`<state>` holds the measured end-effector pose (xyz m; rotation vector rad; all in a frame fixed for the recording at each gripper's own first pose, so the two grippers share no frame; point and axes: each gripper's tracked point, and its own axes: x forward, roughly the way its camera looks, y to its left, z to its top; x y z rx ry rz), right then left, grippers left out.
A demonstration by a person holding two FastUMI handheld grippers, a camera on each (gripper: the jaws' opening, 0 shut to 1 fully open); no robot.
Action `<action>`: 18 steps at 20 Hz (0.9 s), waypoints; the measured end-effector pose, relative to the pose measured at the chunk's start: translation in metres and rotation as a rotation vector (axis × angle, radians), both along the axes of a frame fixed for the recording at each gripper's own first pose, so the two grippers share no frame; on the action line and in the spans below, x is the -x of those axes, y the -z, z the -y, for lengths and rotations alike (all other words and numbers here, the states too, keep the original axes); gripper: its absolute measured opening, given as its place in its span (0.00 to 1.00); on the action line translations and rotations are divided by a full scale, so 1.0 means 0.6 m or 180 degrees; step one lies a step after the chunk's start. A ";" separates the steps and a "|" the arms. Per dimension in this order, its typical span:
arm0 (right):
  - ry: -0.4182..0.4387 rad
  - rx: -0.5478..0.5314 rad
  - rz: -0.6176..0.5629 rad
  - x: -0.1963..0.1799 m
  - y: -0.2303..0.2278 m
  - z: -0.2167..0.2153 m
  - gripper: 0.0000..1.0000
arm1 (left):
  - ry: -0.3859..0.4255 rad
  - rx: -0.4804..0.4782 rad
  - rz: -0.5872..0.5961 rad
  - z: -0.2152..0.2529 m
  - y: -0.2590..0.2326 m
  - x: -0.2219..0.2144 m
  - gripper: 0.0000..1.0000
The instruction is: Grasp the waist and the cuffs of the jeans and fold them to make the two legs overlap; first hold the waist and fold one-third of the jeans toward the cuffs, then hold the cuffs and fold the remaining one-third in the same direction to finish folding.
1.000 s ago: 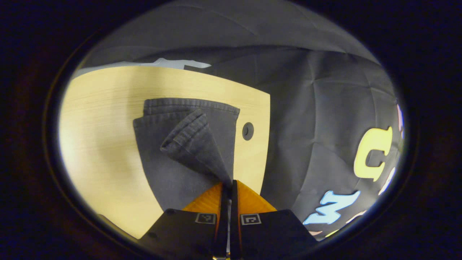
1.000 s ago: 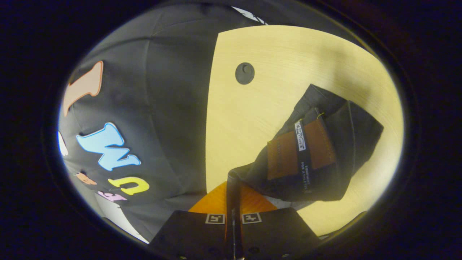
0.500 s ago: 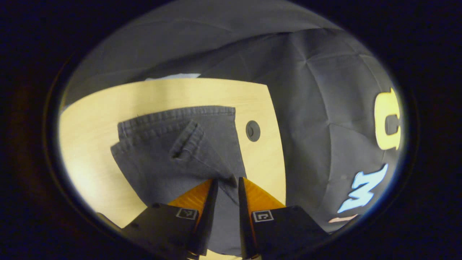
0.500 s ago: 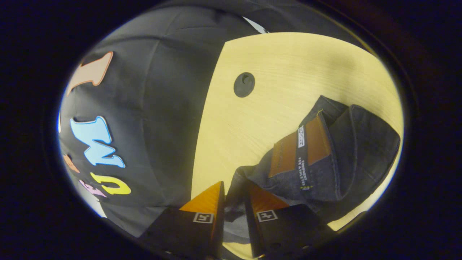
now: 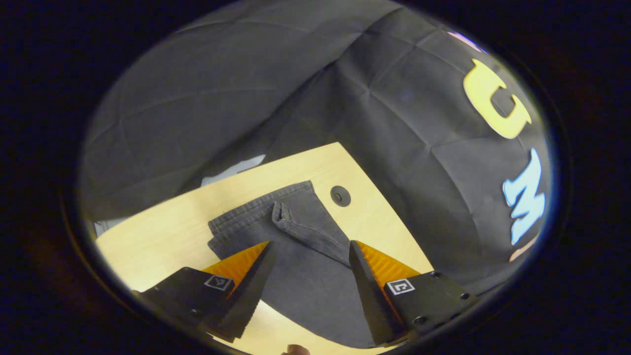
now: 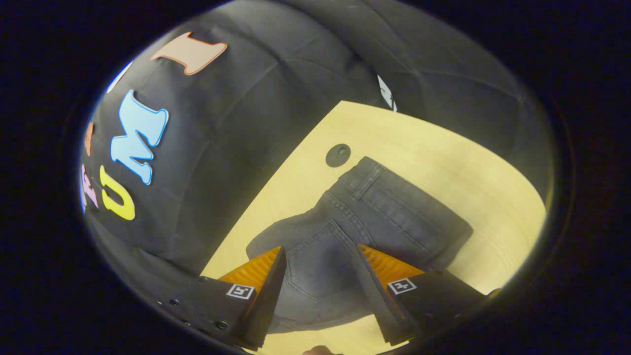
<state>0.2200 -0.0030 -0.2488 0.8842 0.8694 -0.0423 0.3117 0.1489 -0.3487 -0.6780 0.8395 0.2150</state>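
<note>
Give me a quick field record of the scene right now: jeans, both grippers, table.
garment: dark grey denim jeans, lying folded on the table, back pocket up in the right gripper view
cuffs: hemmed leg ends stacked, one small fold raised
left gripper: open, above the jeans, holding nothing
right gripper: open, above the jeans, holding nothing
surface: light wooden table with a round dark grommet beside the jeans

- A recording booth, not a lived-in room: black creased cloth wall (image 5: pixel 256 88) hangs right behind the table.
- Light wooden table (image 6: pixel 443 162) with a round cable grommet (image 6: pixel 338 155) near its edge, like an office desk.
</note>
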 end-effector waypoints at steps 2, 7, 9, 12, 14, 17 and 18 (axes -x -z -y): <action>0.0140 0.0034 0.0030 0.031 -0.007 0.019 0.84 | 0.0144 -0.0218 0.0185 0.015 -0.038 0.023 0.98; 0.0553 -0.0263 -0.0121 0.092 0.019 0.039 0.85 | 0.0401 -0.0606 0.0606 0.060 -0.153 0.093 0.99; 0.0700 -0.0262 -0.0250 0.101 0.049 0.046 0.85 | 0.0456 -0.0786 0.0736 0.075 -0.186 0.130 1.00; 0.0741 -0.0350 -0.0425 0.113 0.094 0.056 0.86 | 0.0502 -0.0925 0.0956 0.104 -0.252 0.186 0.99; 0.0805 -0.0451 -0.0423 0.098 0.103 0.053 0.87 | 0.0543 -0.0934 0.1064 0.119 -0.286 0.227 0.99; 0.0916 -0.0656 -0.0445 0.084 0.105 0.040 0.87 | 0.0680 -0.1037 0.1209 0.138 -0.324 0.273 0.99; 0.0972 -0.0649 -0.0510 0.081 0.117 0.044 0.87 | 0.0725 -0.1109 0.1249 0.145 -0.335 0.284 1.00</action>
